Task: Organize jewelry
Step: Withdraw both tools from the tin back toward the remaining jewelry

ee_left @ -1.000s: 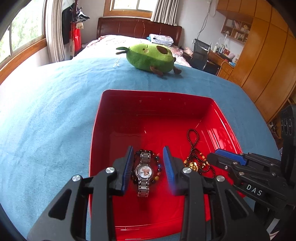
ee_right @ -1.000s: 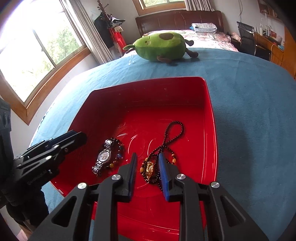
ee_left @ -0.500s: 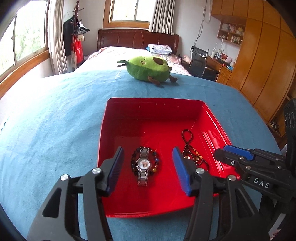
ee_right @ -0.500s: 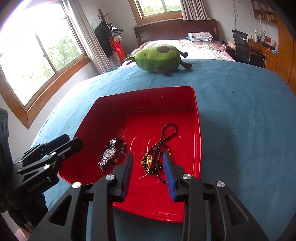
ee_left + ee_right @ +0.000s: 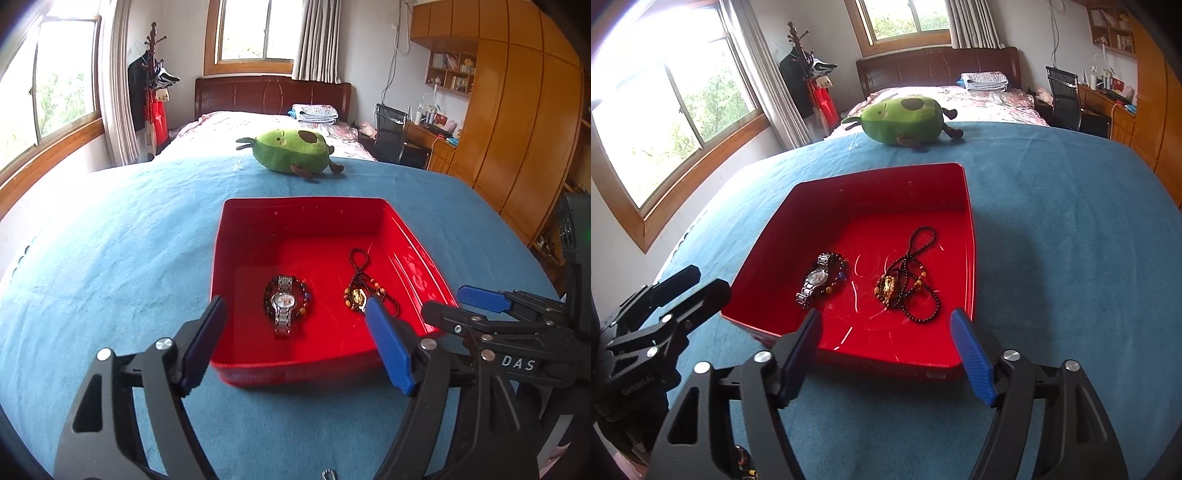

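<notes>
Silver watch [image 5: 283, 305] lies flat on the floor of the red tray [image 5: 303, 210], near the tray's front edge, left of centre. It rests across a ring of dark mixed-colour beads, the bracelet [image 5: 303, 301]; the two touch. Dark bead necklace [image 5: 360, 284] with a gold pendant [image 5: 887, 287] lies to the right, toward the tray's right wall, apart from the watch. Its loop trails toward the tray's far edge.

Tray sits on a blue blanket [image 5: 110, 258]. Green avocado plush [image 5: 291, 150] near the blanket's far edge, well apart from the tray.

Left gripper [image 5: 295, 343]: released, jaws wide, empty, at the tray's front edge. Right gripper [image 5: 886, 354]: released, jaws wide, empty, at the same edge.
</notes>
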Motion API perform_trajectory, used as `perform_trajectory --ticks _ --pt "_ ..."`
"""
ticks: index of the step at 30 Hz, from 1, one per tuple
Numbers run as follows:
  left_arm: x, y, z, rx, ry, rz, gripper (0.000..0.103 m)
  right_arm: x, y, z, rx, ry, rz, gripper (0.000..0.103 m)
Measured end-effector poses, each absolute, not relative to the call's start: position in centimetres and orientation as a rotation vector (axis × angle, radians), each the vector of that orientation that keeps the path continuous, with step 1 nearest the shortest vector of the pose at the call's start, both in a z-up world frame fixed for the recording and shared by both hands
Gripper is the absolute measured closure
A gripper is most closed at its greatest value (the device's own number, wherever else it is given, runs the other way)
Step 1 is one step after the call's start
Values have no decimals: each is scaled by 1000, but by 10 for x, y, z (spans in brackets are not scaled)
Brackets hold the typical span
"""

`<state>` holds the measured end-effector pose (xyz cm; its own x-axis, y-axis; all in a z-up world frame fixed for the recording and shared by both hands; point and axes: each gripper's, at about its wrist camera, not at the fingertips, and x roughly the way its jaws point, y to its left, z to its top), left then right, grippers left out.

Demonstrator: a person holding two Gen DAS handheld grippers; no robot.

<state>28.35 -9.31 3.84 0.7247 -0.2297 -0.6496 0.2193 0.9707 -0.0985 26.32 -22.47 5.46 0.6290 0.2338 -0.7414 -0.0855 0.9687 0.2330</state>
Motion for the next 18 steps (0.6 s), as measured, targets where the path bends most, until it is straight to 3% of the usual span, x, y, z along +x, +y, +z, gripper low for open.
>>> perform_trajectory --ticks 7,18 --pt "262 -87 41 -18 696 -233 15 241 -218 61 159 852 183 4" --pt "227 -80 40 -30 673 -238 10 206 -210 52 137 865 186 4"
